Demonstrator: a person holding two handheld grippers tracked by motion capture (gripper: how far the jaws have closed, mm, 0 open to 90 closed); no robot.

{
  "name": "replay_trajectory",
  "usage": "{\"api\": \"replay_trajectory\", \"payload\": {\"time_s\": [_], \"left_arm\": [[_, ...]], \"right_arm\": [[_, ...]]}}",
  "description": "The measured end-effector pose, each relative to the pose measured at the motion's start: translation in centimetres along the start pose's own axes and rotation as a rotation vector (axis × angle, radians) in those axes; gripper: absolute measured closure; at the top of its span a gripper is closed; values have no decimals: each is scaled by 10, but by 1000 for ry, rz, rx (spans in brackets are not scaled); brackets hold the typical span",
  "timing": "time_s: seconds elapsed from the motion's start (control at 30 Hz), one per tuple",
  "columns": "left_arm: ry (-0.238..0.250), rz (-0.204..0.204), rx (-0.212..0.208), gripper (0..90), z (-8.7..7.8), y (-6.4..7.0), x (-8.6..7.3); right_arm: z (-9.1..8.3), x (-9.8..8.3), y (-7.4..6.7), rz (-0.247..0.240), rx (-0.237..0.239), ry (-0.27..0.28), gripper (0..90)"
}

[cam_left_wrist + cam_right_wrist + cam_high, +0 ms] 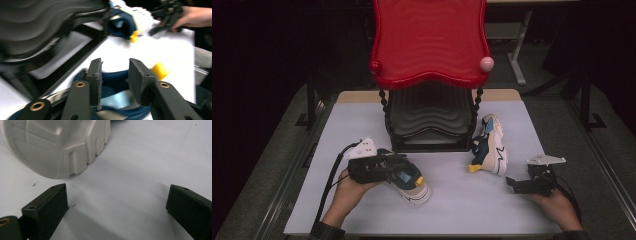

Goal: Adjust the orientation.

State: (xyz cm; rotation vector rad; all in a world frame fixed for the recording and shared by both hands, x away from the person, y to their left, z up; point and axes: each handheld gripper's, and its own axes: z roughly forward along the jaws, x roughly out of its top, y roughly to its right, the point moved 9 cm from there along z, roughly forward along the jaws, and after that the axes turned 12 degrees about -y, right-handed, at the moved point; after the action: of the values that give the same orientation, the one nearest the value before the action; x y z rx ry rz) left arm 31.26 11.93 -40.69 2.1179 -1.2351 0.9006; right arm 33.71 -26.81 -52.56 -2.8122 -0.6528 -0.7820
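A navy, white and beige sneaker (411, 184) sits on the pale table (462, 210) at the front left, a yellow tab on it. My left gripper (398, 167) reaches over its collar. In the left gripper view the jaws (115, 72) stand a little apart over the shoe's blue opening (112, 80), with a gap between the pads and a pale strip of the shoe low between them. A matching sneaker (489, 145) lies on its side at the right, and its pale sole (57, 145) is close ahead of my right gripper (117, 202), which rests wide open and holds nothing.
A two-tier shelf stands at the table's back middle, with a red wavy top tray (429, 40) and a black lower tray (429, 117) whose frame (37, 27) is close to my left gripper. Dark floor and table legs surround the table.
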Motion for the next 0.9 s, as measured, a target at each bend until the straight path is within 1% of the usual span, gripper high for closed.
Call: {"api": "replay_trajectory", "payload": {"time_s": [0.03, 0.07, 0.13, 0.17, 0.2, 0.3, 0.4, 0.43, 0.5, 0.53, 0.57, 0.7, 0.8, 0.87, 0.9], "left_arm": [[-1, 3, -33, 607, 5, 9, 1], [-1, 3, -33, 602, 5, 9, 1], [-9, 4, -54, 594, 10, 14, 1], [-14, 3, -75, 582, 15, 19, 1], [-14, 3, -75, 580, 15, 19, 1], [-21, 3, -95, 575, 21, 24, 0], [-47, 5, -92, 587, 28, 26, -5], [-60, 10, -81, 603, 31, 25, -8], [-67, 12, -78, 643, 31, 25, -10], [-67, 3, -81, 643, 31, 24, -10], [-71, -6, -88, 668, 31, 24, -11], [-90, -2, -92, 699, 28, 27, -12], [-102, 0, -112, 714, 21, 29, -16], [-102, -3, -122, 739, 13, 31, -21], [-94, -6, -130, 739, 9, 32, -24]], "right_arm": [[0, 0, 0, 0, 0, 0, 31], [0, 0, 0, 0, 0, 0, 31], [0, 0, 0, 0, 0, 0, 31], [0, 0, 0, 0, 0, 0, 31], [0, 0, 0, 0, 0, 0, 31], [0, 0, 0, 0, 1, 0, 31], [0, 0, 0, 0, 1, 0, 31], [0, 0, 0, 0, 1, 0, 31], [0, 0, 0, 0, 1, 0, 31], [0, 0, 0, 0, 1, 0, 31], [0, 0, 0, 0, 1, -1, 31], [0, 0, 0, 0, 1, 0, 31], [0, 0, 0, 0, 1, 0, 31], [0, 0, 0, 0, 1, -1, 31], [0, 0, 0, 0, 1, -1, 31]]}}
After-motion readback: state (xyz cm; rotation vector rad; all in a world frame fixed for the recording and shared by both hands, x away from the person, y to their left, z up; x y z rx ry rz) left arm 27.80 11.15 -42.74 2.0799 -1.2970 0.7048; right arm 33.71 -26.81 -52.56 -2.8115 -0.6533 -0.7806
